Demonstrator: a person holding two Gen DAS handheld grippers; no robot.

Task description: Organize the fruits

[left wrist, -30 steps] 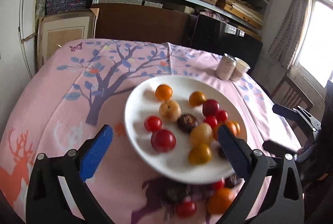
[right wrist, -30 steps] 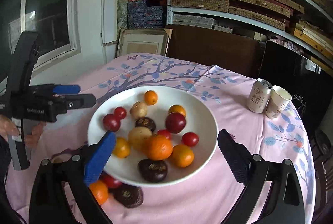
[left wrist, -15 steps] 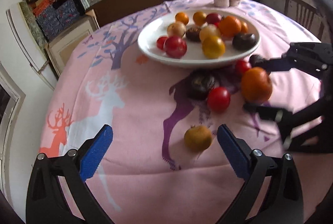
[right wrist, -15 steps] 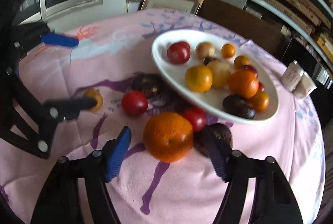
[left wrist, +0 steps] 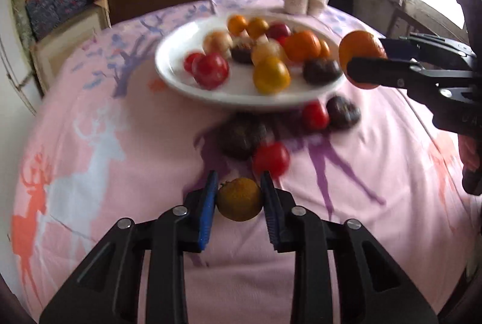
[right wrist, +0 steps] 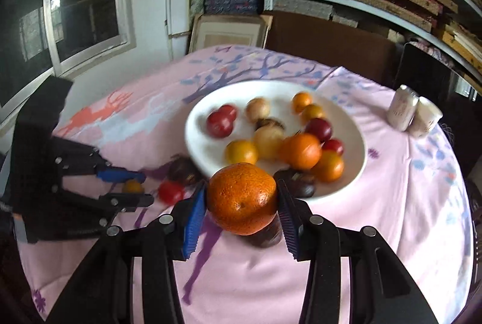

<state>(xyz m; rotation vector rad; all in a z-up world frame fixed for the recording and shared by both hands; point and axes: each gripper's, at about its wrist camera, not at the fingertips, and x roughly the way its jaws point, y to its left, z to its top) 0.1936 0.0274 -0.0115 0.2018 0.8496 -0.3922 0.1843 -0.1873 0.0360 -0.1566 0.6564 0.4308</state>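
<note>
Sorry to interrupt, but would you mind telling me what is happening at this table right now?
A person is sorting fruit with two handheld tools. The left tool is closed on a small yellow-orange fruit low over the pink tablecloth. The right tool holds a large orange lifted near the white plate, which already holds many fruits. A few red and dark fruits lie loose on the cloth beside the plate.

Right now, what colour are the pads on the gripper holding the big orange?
Blue pads, seen best in the right wrist view.

Your right gripper (right wrist: pixel 242 200) clamps a large orange (right wrist: pixel 242 198) in front of the white plate (right wrist: pixel 358 155). Your left gripper (right wrist: pixel 132 187) pinches a small yellow fruit (right wrist: pixel 132 187).
</note>
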